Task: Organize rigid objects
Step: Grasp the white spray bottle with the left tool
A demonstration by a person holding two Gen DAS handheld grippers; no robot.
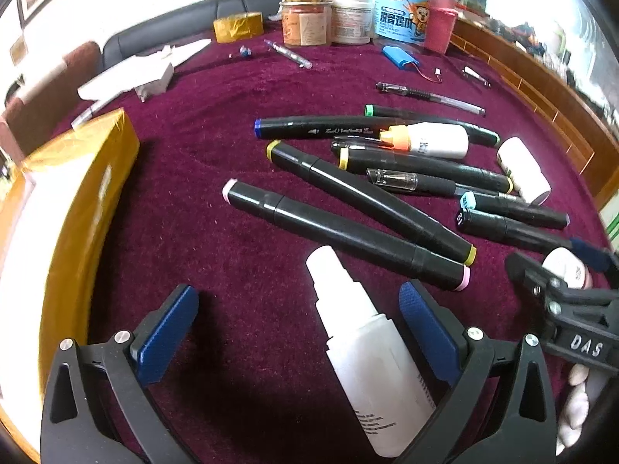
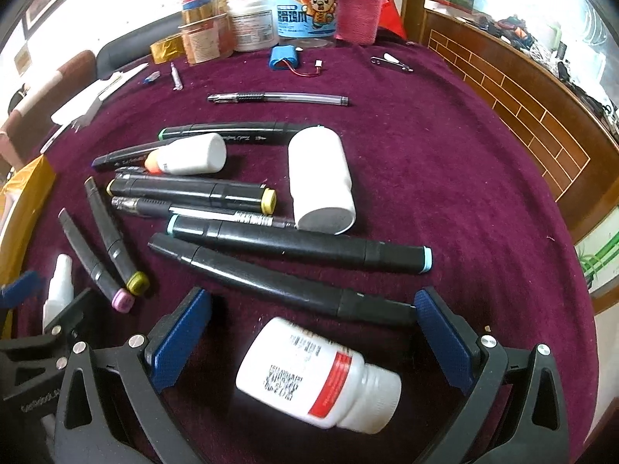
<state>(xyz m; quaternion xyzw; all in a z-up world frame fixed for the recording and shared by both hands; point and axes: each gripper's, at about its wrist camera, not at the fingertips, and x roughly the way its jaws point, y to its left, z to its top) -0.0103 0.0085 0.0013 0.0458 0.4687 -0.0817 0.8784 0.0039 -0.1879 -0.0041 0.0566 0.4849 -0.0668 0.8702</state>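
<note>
My left gripper (image 1: 298,309) is open, and a white dropper bottle (image 1: 367,355) lies on the maroon cloth between its blue pads, closer to the right pad. My right gripper (image 2: 313,321) is open around a white pill bottle with a red label (image 2: 317,375) lying on its side. Several black markers (image 2: 286,243) lie in a loose pile ahead. Among them are a white bottle with an orange cap (image 2: 189,158) and a plain white bottle (image 2: 321,178). The right gripper also shows at the right edge of the left wrist view (image 1: 561,270).
A gold box (image 1: 77,208) stands at the left. Jars and a pink roll (image 2: 358,15) crowd the far edge. A clear pen (image 2: 278,98), a blue battery pack (image 2: 284,58) and a wooden rail (image 2: 541,116) lie beyond the markers.
</note>
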